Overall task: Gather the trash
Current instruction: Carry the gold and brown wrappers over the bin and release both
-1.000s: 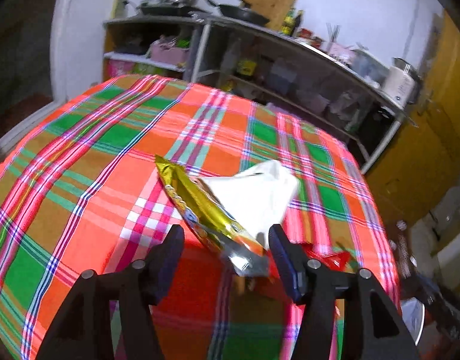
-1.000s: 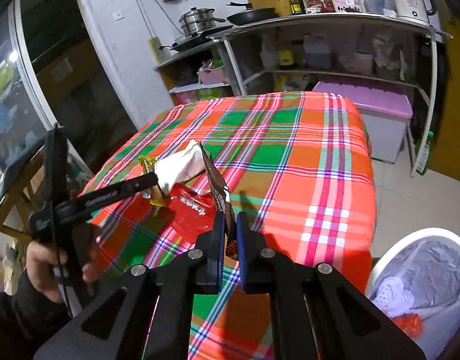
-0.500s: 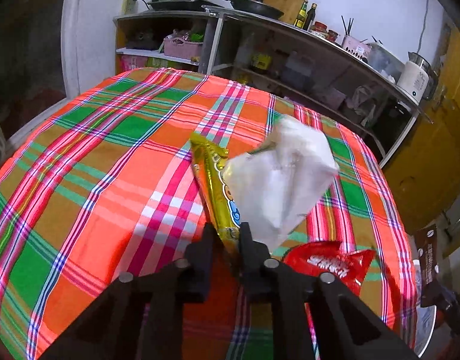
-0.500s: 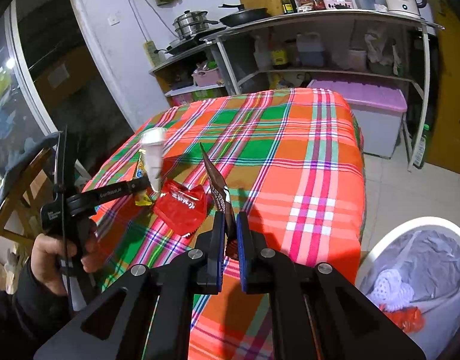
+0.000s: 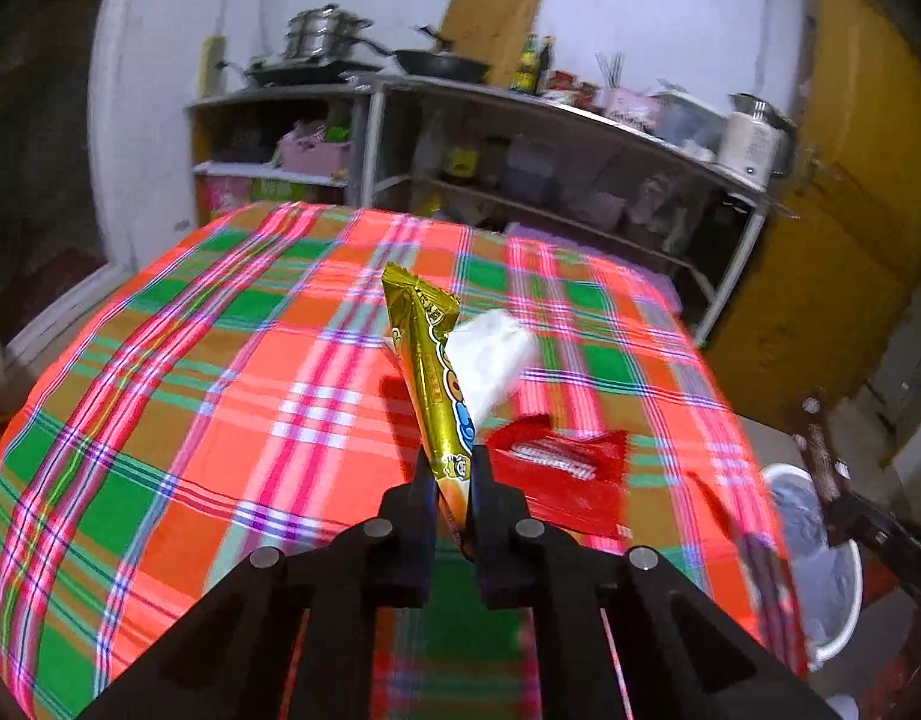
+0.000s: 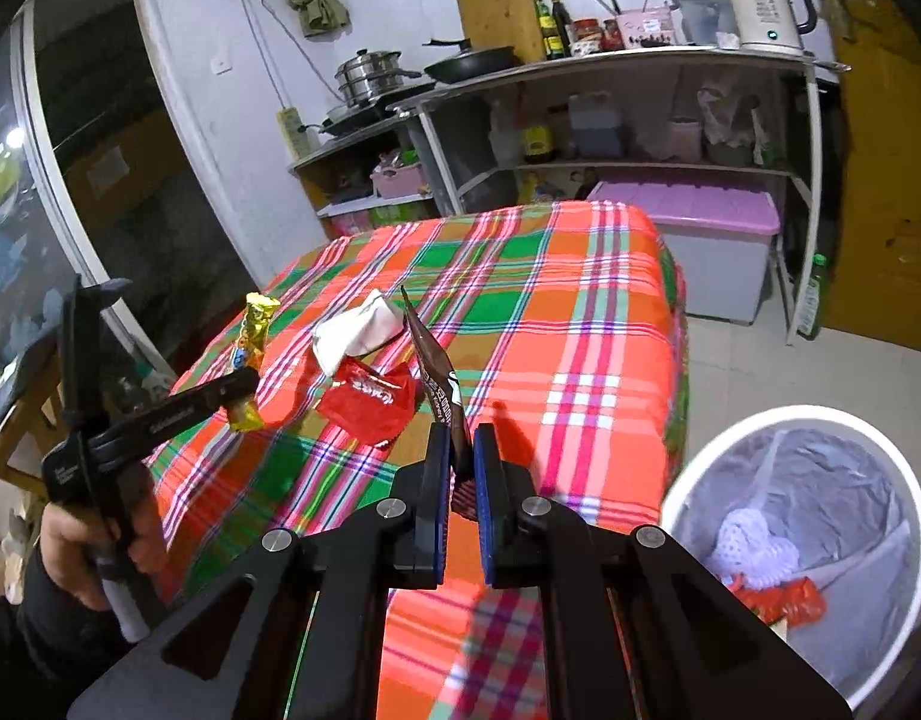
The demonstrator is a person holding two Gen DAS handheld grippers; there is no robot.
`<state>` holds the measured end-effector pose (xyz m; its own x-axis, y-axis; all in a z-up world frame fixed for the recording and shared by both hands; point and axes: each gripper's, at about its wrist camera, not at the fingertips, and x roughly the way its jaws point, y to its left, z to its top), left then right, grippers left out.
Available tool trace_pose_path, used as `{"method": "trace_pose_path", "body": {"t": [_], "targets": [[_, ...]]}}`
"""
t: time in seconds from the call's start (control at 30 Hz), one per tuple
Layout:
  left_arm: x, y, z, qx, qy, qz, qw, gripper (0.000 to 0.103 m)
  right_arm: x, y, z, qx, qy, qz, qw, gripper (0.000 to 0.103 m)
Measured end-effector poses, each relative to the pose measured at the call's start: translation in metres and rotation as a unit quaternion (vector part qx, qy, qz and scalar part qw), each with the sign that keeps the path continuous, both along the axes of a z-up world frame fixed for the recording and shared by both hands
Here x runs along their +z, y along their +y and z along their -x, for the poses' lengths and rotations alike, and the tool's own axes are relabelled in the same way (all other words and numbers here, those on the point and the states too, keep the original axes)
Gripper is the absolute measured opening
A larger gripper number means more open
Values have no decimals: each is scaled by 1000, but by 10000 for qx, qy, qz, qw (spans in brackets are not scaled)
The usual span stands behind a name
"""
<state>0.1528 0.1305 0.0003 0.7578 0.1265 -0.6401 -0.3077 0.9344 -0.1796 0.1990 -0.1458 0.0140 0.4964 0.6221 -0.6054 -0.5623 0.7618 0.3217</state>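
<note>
My left gripper [image 5: 451, 474] is shut on a gold snack wrapper [image 5: 427, 360], which stands up from the jaws above the plaid tablecloth [image 5: 220, 372]. The right wrist view shows the same wrapper [image 6: 250, 336] lifted off the table in the left gripper [image 6: 241, 387]. A white crumpled tissue [image 5: 490, 354] [image 6: 355, 330] and a red wrapper [image 5: 559, 474] [image 6: 367, 399] lie on the cloth. My right gripper [image 6: 460, 456] is shut on a dark brown wrapper [image 6: 436, 372], held upright near the table's right edge.
A white trash bin [image 6: 802, 534] lined with a grey bag stands on the floor at the table's right, with some trash inside; it is also in the left wrist view [image 5: 820, 564]. Kitchen shelves [image 6: 610, 120] and a purple-lidded box [image 6: 700, 228] stand behind the table. A hand [image 6: 94, 546] holds the left gripper.
The left gripper closed on the gold wrapper and lifted it off the cloth; the tissue now lies apart on the table. The right gripper drew back toward the bin, brown wrapper still held.
</note>
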Motion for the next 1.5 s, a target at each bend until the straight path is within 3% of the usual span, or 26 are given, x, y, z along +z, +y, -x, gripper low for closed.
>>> {"method": "trace_pose_path", "body": {"t": [0.33,0.73,1.23,1.5], "targets": [[22,-80,13,-1027,-237,78,9944,9,16,-52,28,-502,-153,-8,9986,8],[27,-166,-1,-2063,-275,73,9781,9,11,-115,34,-1181,-77,6,9930,8],[-1,-250,-36,-2946,104,86,9555,10,-19,-180,25,-1835,305,45,9825,8],[-22,-270,-56,-3111,386,137,9495,12,-39,-194,16,-1934,584,98,9793,8]]}}
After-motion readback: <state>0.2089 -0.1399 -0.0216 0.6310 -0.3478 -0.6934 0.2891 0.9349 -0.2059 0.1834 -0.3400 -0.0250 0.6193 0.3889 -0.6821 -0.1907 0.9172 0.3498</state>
